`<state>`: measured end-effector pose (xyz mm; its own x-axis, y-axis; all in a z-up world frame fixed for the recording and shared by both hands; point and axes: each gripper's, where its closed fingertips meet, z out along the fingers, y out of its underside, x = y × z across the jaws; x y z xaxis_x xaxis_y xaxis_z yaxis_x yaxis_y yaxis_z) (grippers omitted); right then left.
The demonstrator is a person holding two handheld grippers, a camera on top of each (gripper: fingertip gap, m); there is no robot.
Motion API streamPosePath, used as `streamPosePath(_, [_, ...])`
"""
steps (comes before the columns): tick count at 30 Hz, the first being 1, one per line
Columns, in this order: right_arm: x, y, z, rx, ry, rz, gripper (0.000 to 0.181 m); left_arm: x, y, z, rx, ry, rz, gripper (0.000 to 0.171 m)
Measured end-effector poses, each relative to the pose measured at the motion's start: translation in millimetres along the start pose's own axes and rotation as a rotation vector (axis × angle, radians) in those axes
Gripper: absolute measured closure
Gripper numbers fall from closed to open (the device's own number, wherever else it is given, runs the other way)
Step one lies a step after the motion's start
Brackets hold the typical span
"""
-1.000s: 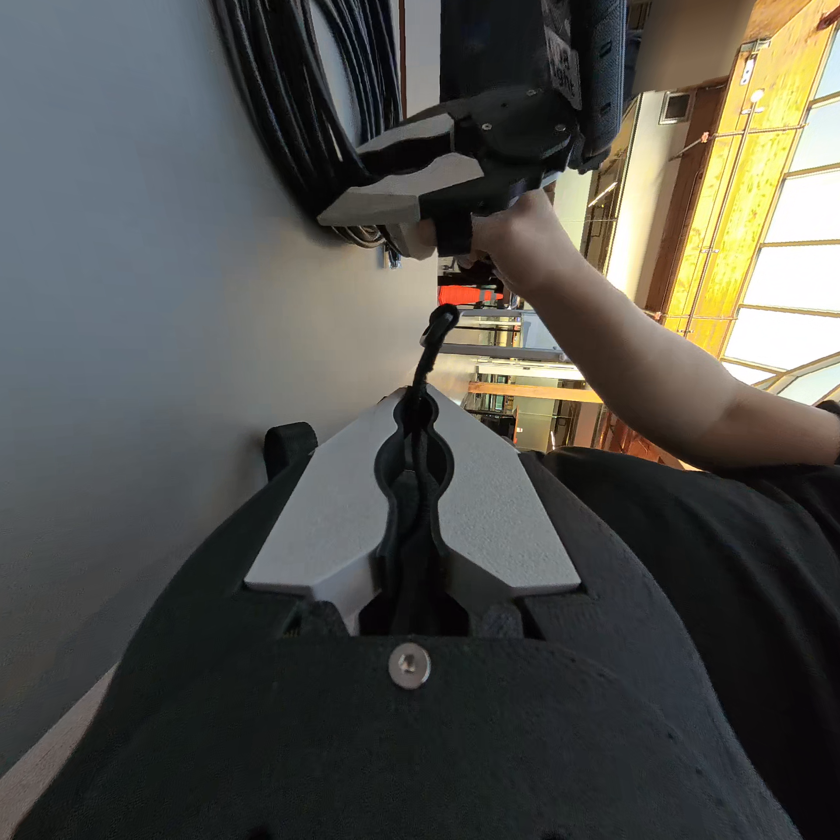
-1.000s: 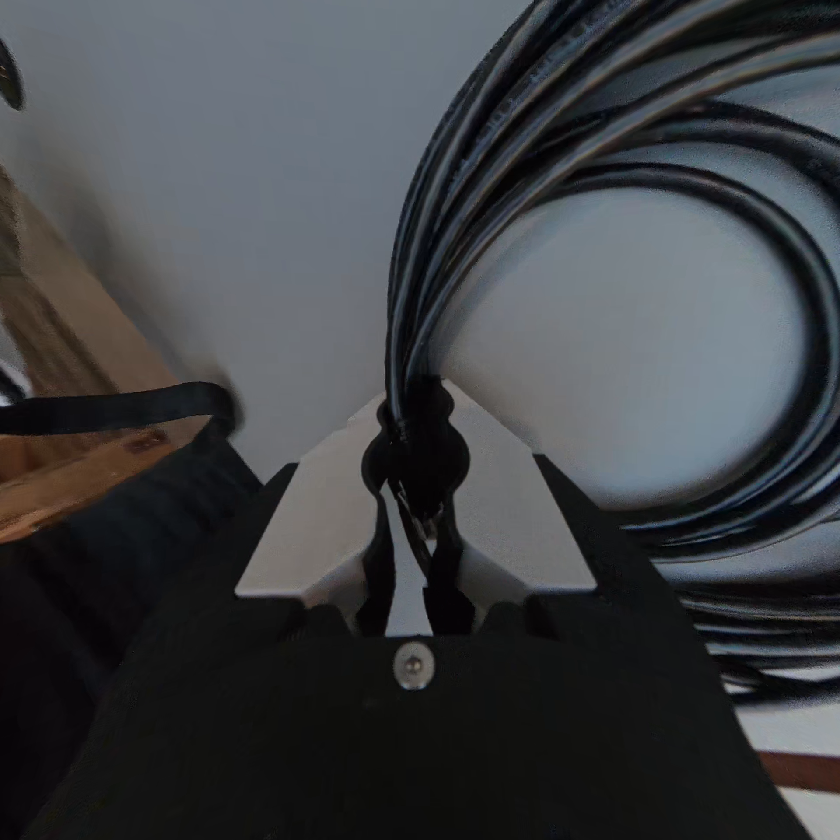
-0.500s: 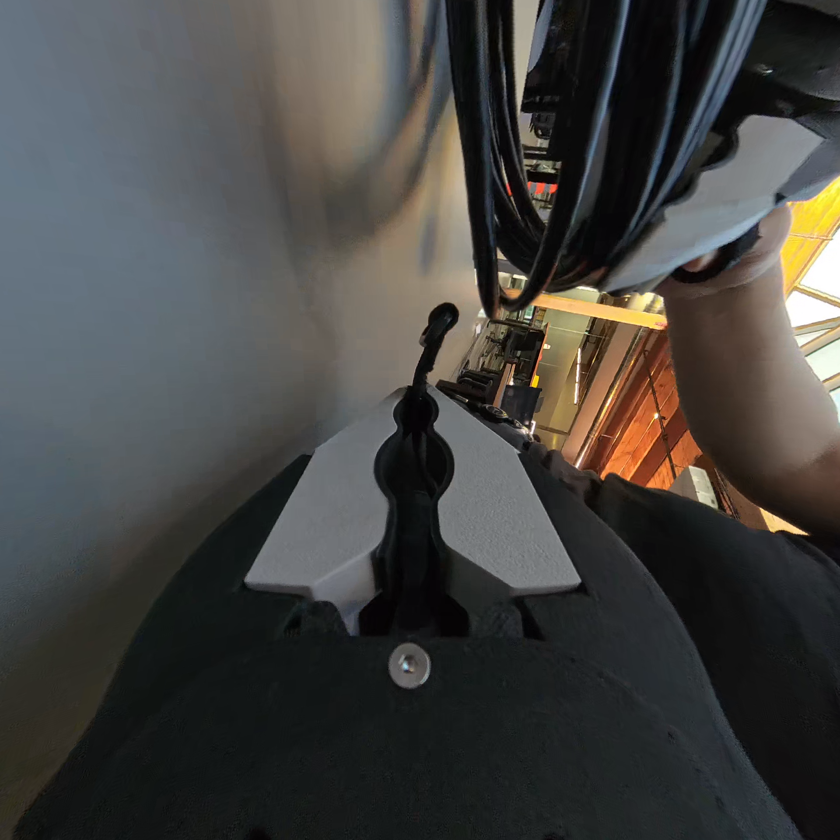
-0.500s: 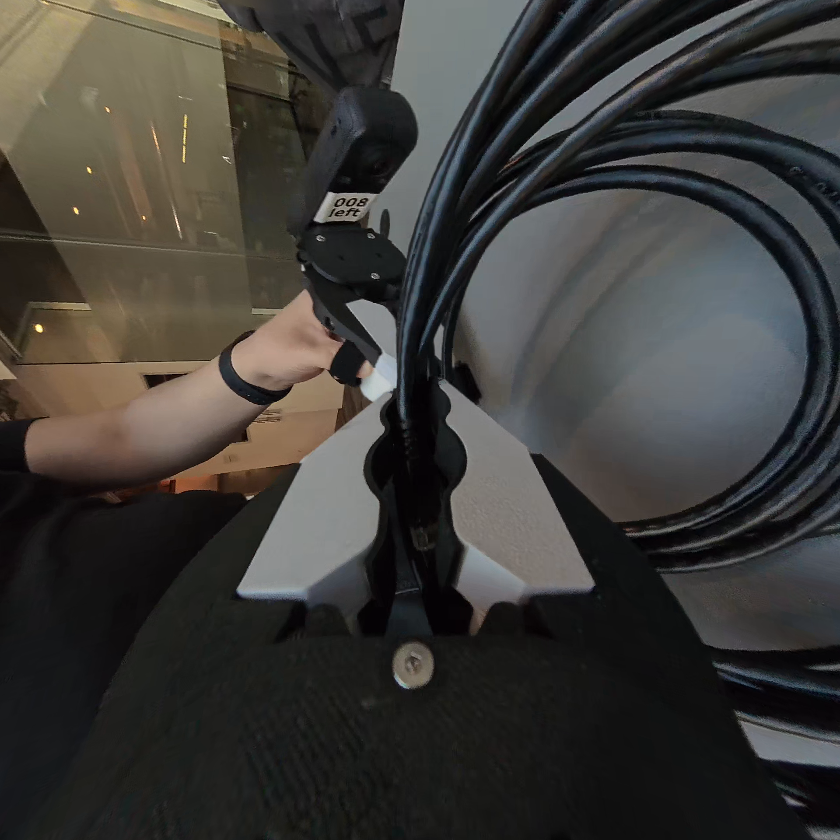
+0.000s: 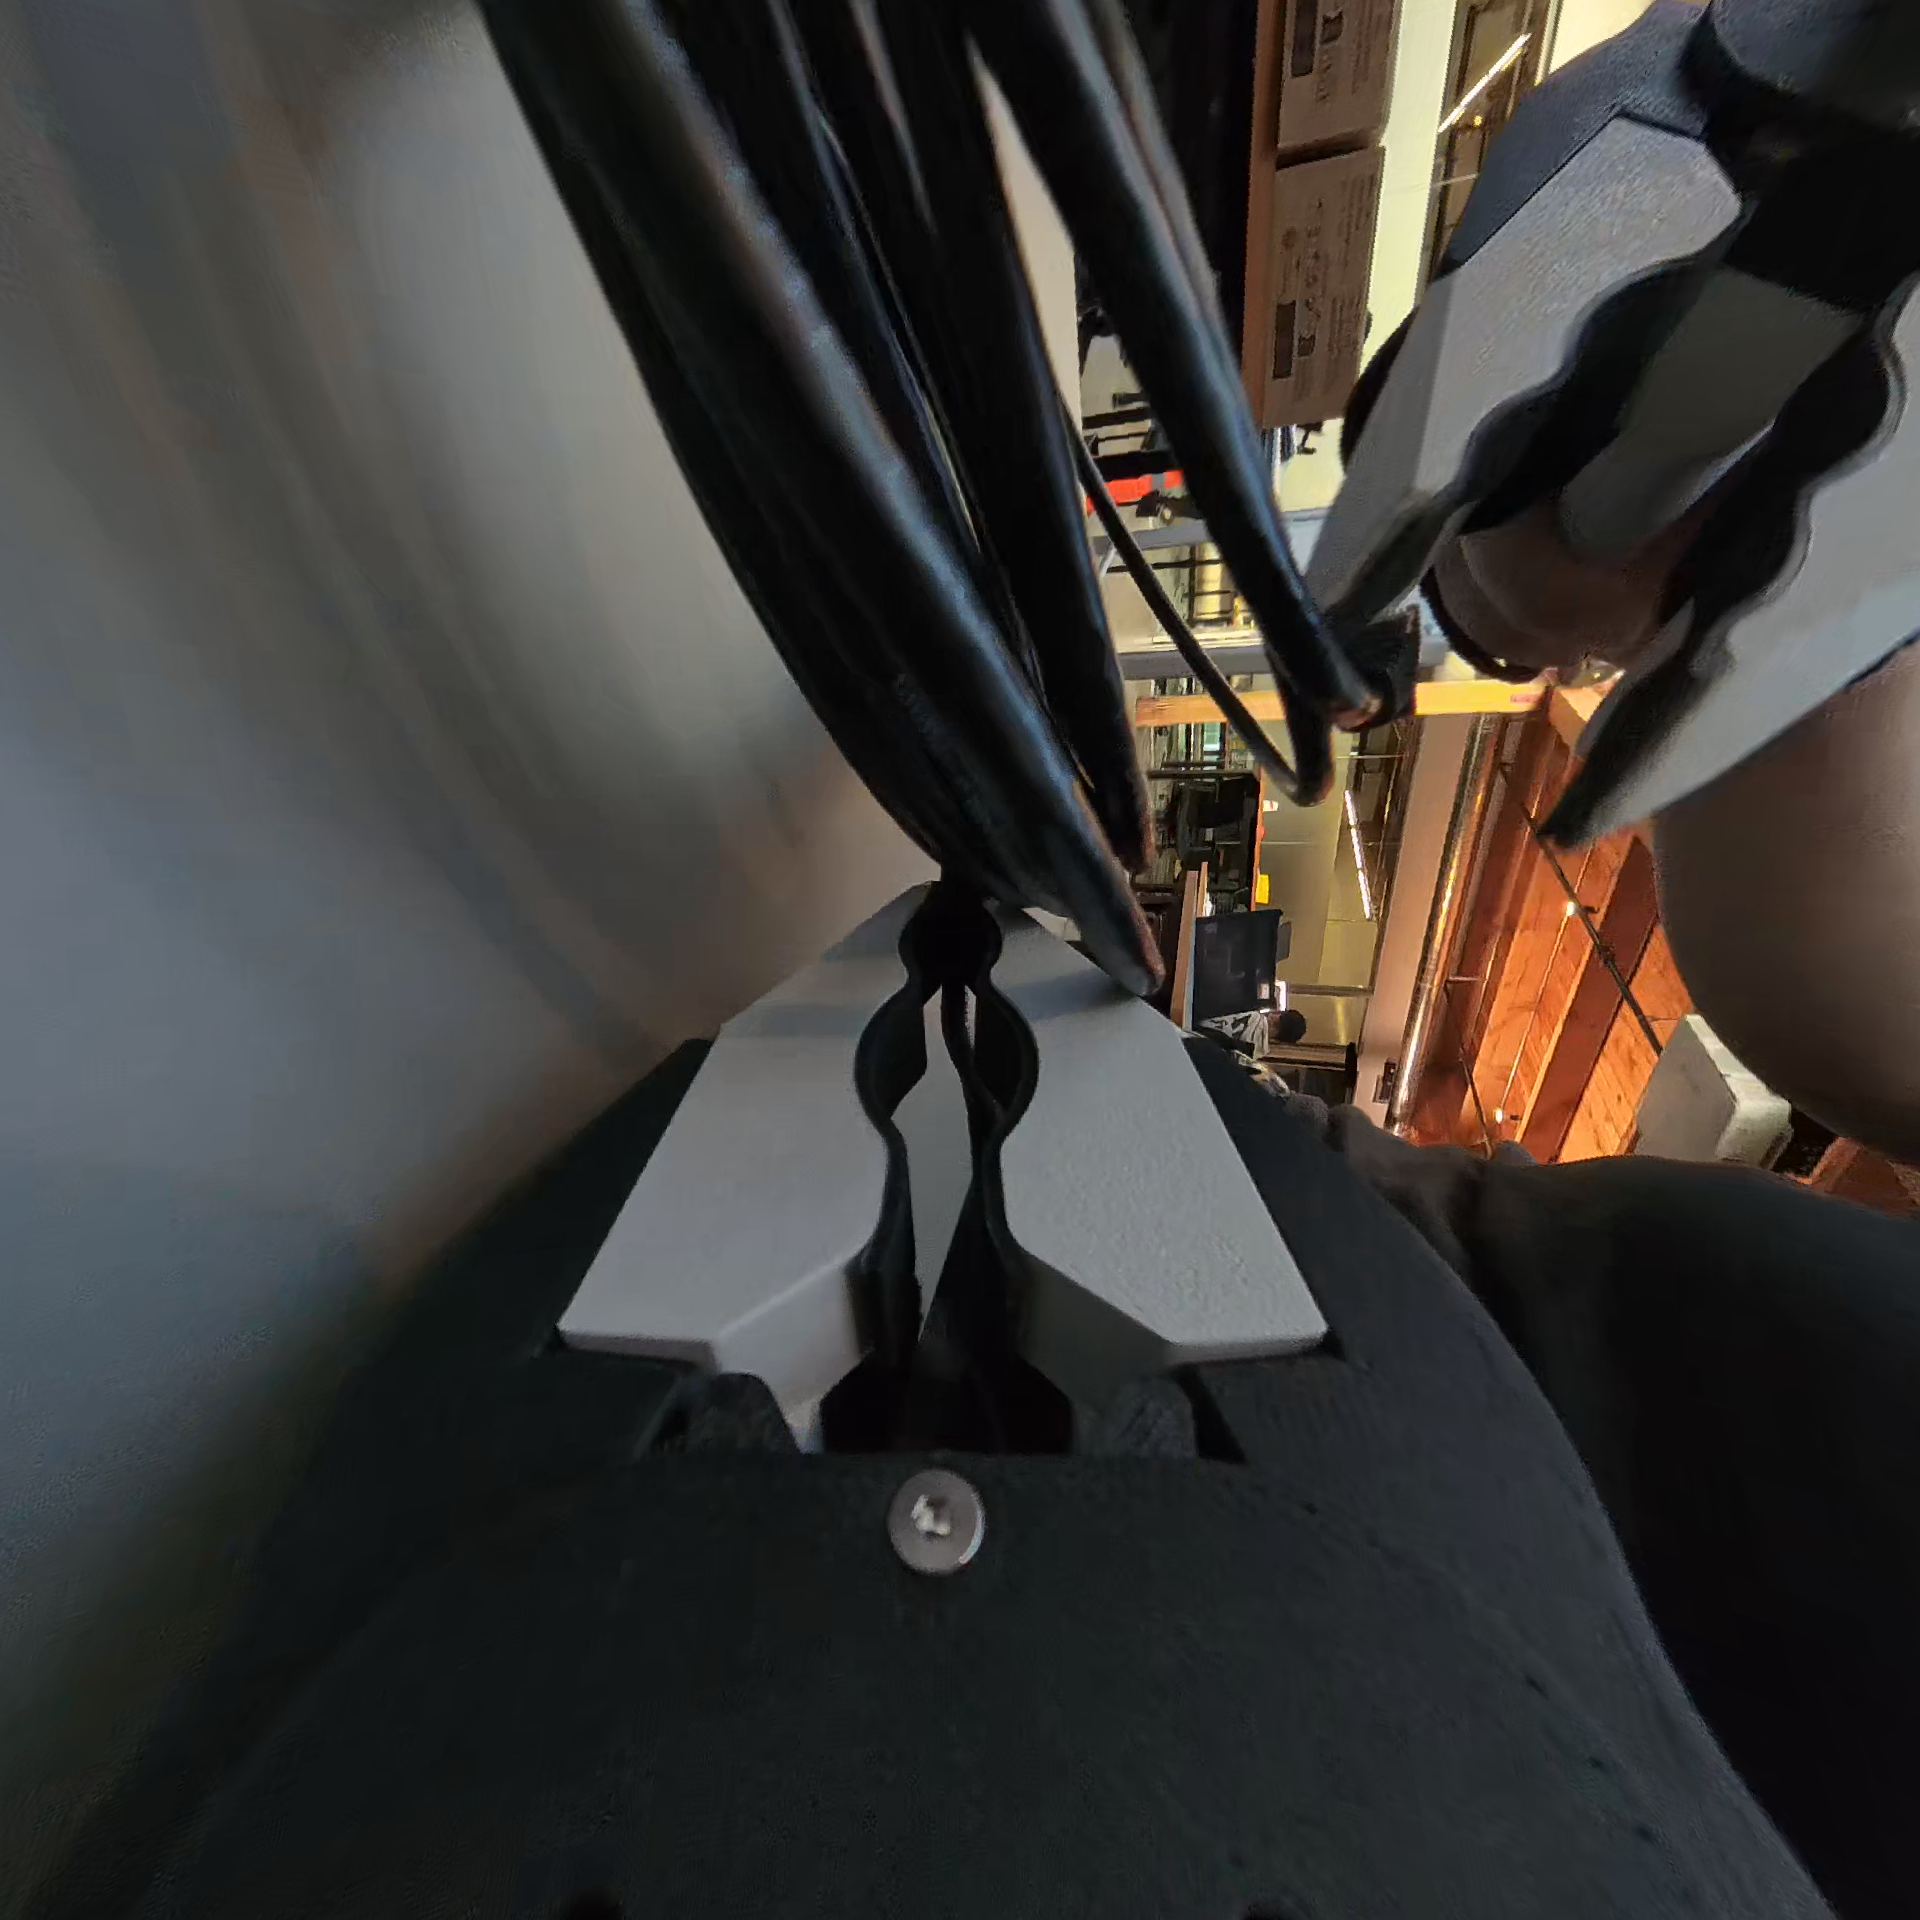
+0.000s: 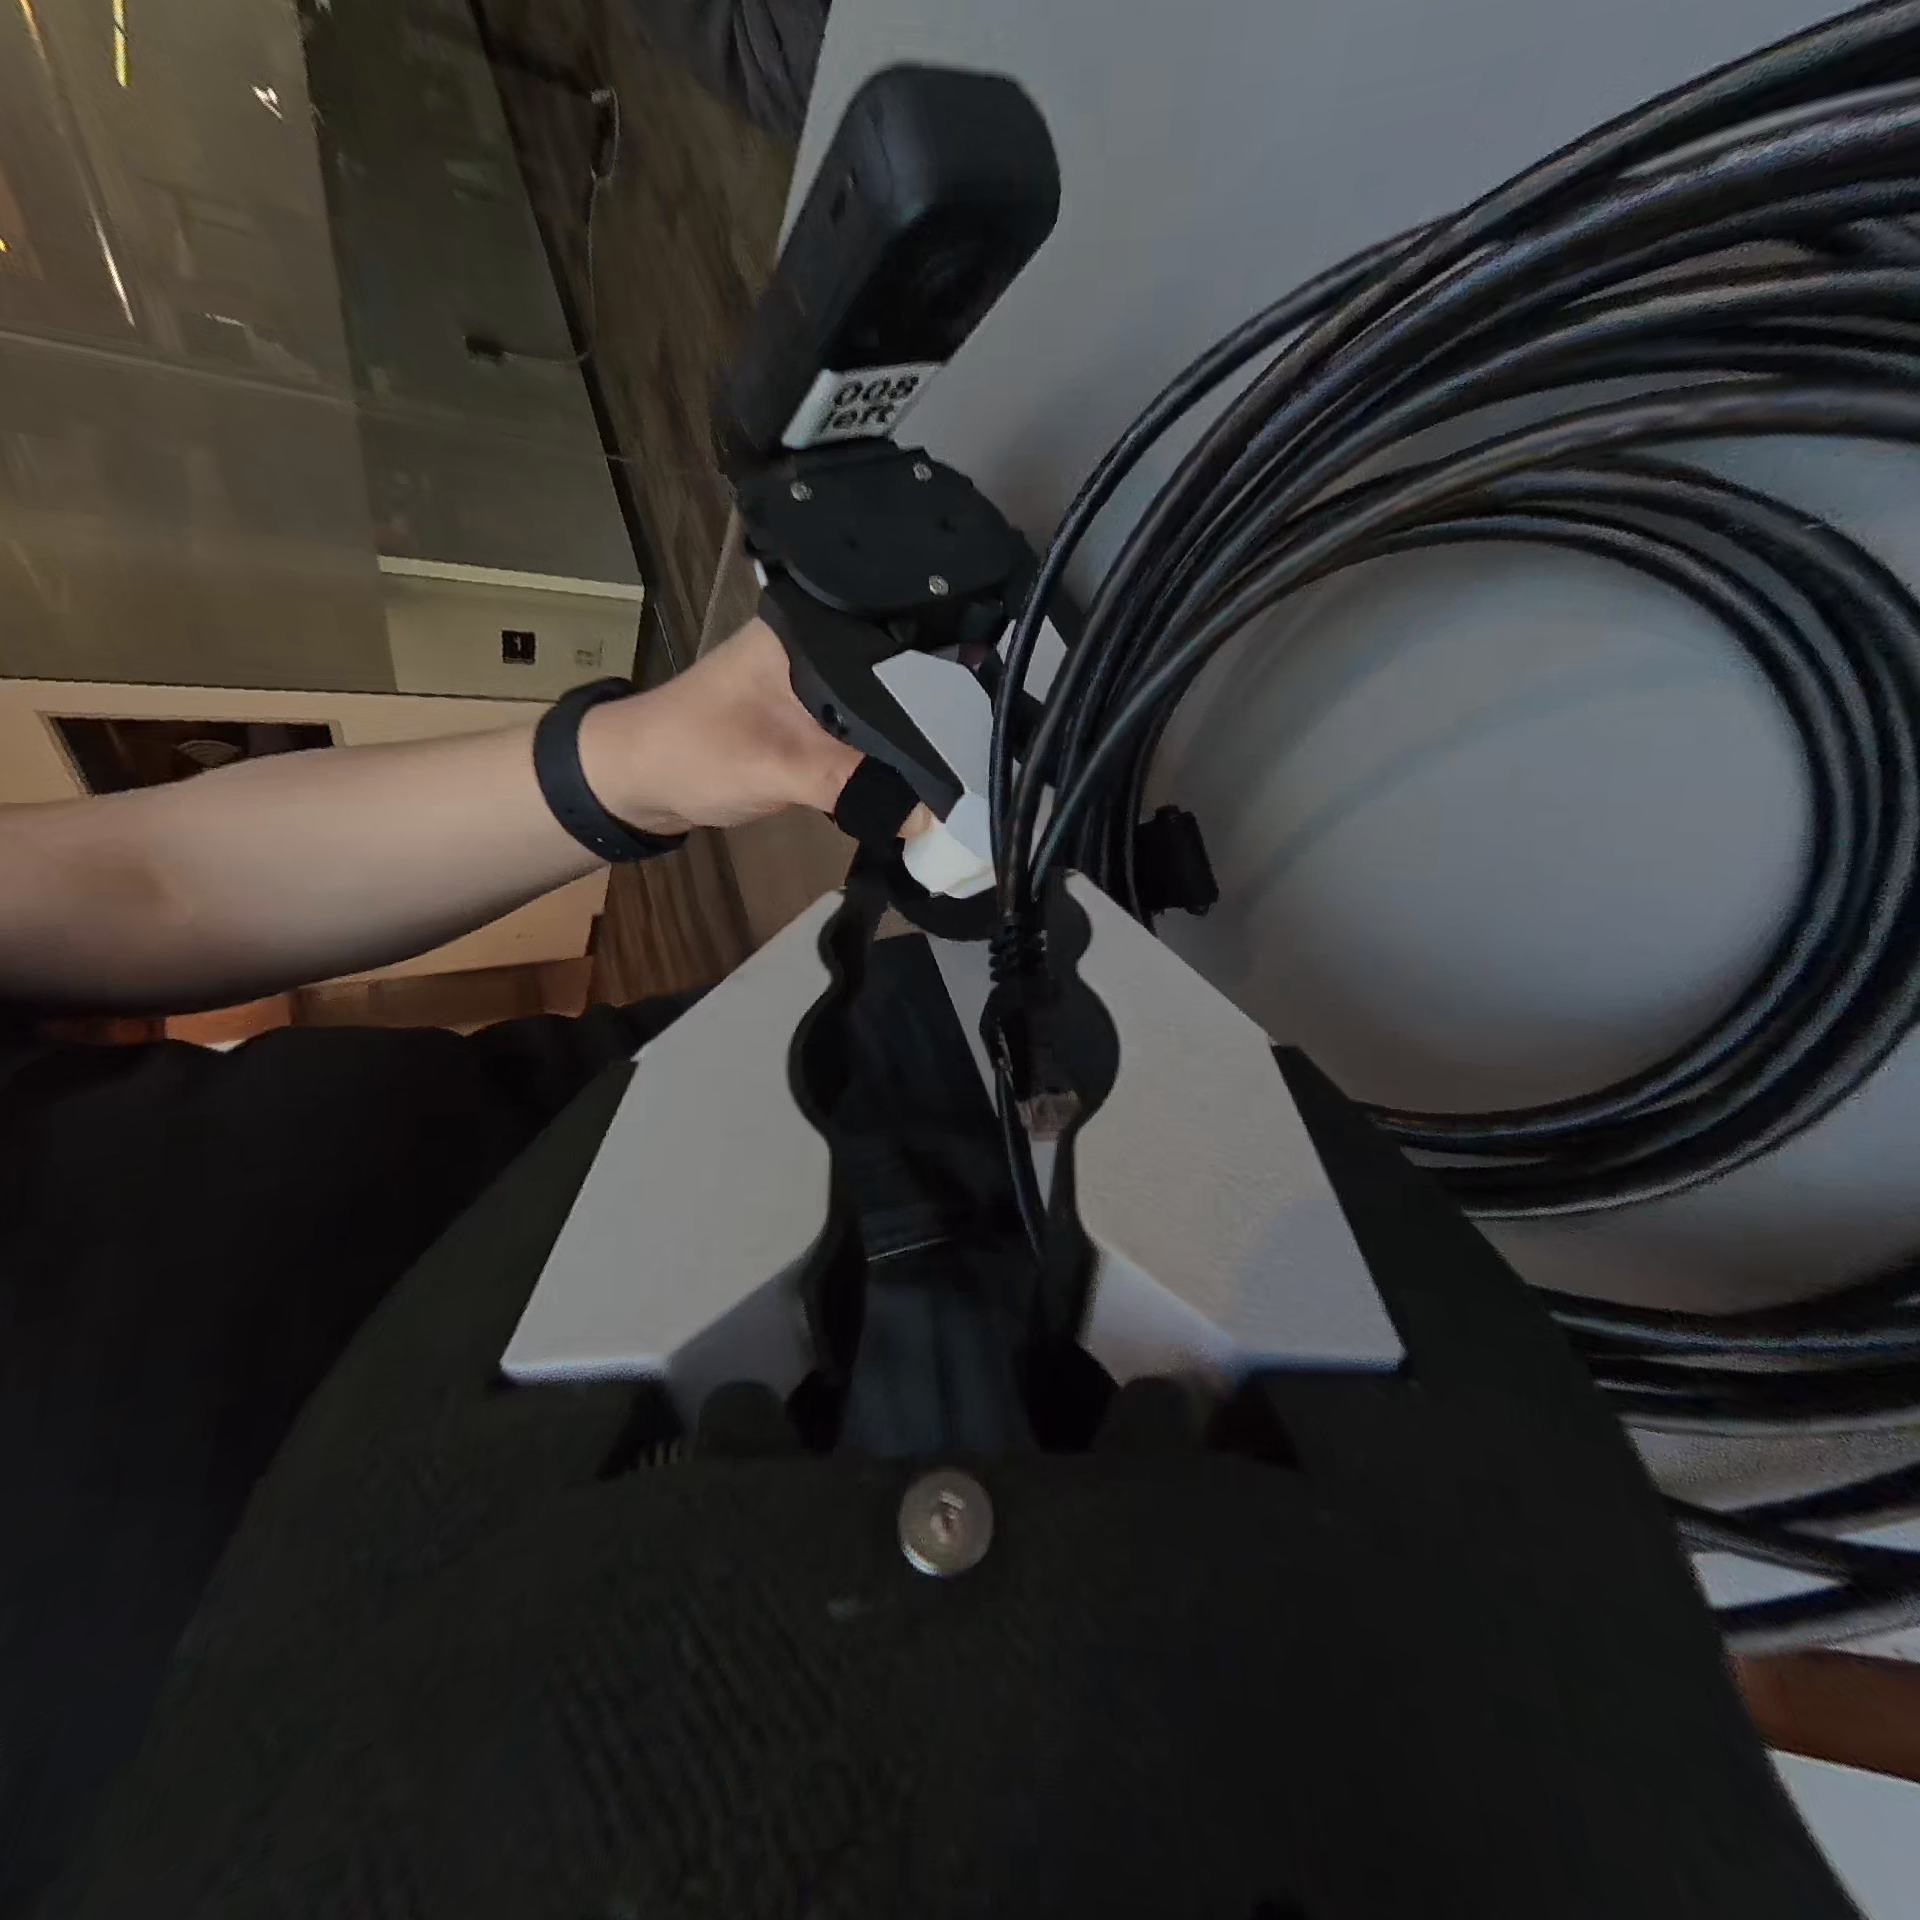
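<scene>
Smooth grey tabletop [image 6: 1507, 208], matte. Coil of glossy black round cable [image 6: 1558, 436], many loops, bound by black strap [image 6: 1174, 862]. Right gripper [image 6: 951, 925], textured grey fingers, parted around cable plug. Left gripper [image 5: 951, 914], closed on thin black strap.

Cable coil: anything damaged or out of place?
No damage visible. One loose plug end sticks out of the black cable coil and hangs inside the open right gripper; the left gripper pinches a thin black strap.
</scene>
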<state>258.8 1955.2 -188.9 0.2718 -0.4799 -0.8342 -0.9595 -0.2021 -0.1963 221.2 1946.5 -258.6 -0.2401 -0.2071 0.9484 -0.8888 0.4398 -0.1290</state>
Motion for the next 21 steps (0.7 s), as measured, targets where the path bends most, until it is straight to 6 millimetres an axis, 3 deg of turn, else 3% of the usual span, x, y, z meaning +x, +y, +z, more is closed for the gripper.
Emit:
streamPosePath(2, [11.8,-11.3,-16.1,0.070,0.009,0.000,0.159,0.7,-1.9,2.6,0.029,0.030,-0.011,0.171])
streamPosePath(4, [40.3,-19.2,-24.0,0.123,0.069,0.000,0.160,1.0,-4.1,4.3,0.053,0.055,-0.027,0.171])
streamPosePath(7, [71.0,-4.5,-9.4,0.015,0.061,0.005,0.169,1.3,-5.3,6.5,0.064,0.068,-0.017,0.171])
streamPosePath(11, [65.6,10.0,16.6,-0.105,-0.043,-0.009,0.156,3.4,-7.1,7.6,0.067,0.072,0.008,0.171])
streamPosePath(14, [59.1,13.9,28.5,-0.149,-0.064,-0.042,0.161,3.8,-7.9,7.5,0.063,0.067,0.021,0.171])
streamPosePath(18, [49.0,7.8,29.7,-0.133,-0.151,-0.002,0.177,5.9,-8.1,8.4,0.046,0.069,0.057,0.171])
streamPosePath(21, [50.9,9.1,23.8,-0.156,-0.116,-0.033,0.177,11.1,-10.3,10.1,0.046,0.102,0.035,0.171])
